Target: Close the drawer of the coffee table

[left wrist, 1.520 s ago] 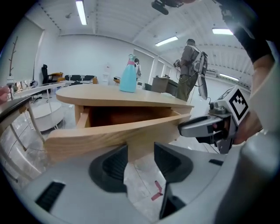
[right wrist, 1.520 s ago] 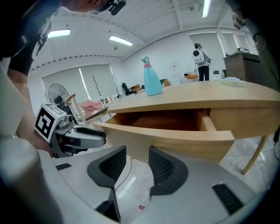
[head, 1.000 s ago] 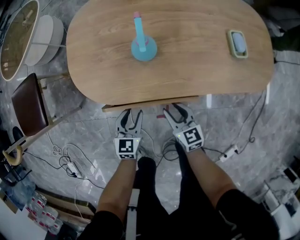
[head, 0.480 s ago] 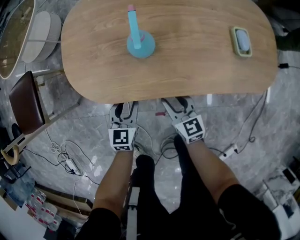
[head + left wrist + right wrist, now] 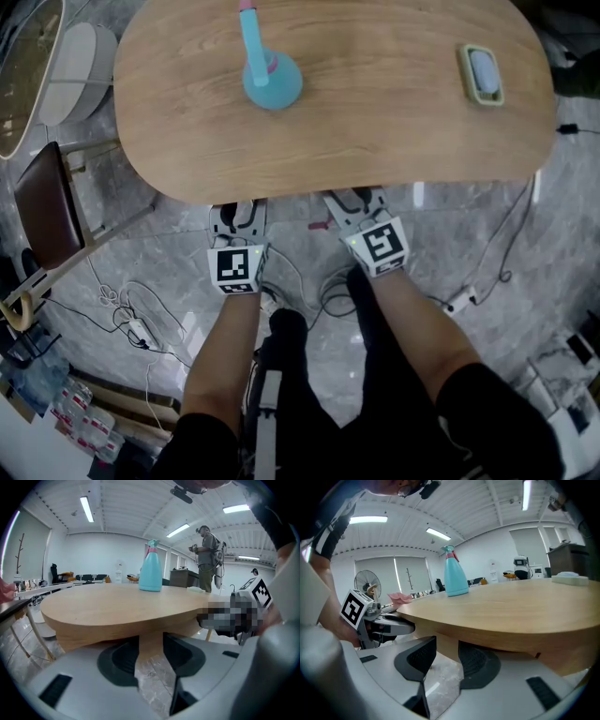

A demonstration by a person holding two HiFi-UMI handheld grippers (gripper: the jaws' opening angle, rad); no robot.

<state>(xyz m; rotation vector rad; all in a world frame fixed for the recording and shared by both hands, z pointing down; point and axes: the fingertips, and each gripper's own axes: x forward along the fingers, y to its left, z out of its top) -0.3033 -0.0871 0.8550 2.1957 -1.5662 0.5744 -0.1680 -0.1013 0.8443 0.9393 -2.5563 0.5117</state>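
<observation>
**Head view:** The left hand-held gripper and the right hand-held gripper lie side by side. Their tips poke under the near edge of the bench. A blue spray bottle stands on top, far ahead of the left one. The drawer does not show from up here because the top hides it. I think it is almost in, or all the way in.

**Left gripper view:** The jaws stand apart with nothing held between them. The drawer's wood front is right at the tips, under the top. I cannot tell if the tips touch it.

**Right gripper view:** These jaws also stand apart and pinch nothing. They have just been closing a little. The same wood front is right ahead, and the left hand-held gripper is off to the side.

To do this step well, I would push with both tips at once, straight ahead and level. That way the drawer does not go in crooked. No pinching is needed. Stop when the front sits flat with the wood around it.

Only the two gripper views show the front. Only the head view shows both hand-held grippers lined up at the edge.
</observation>
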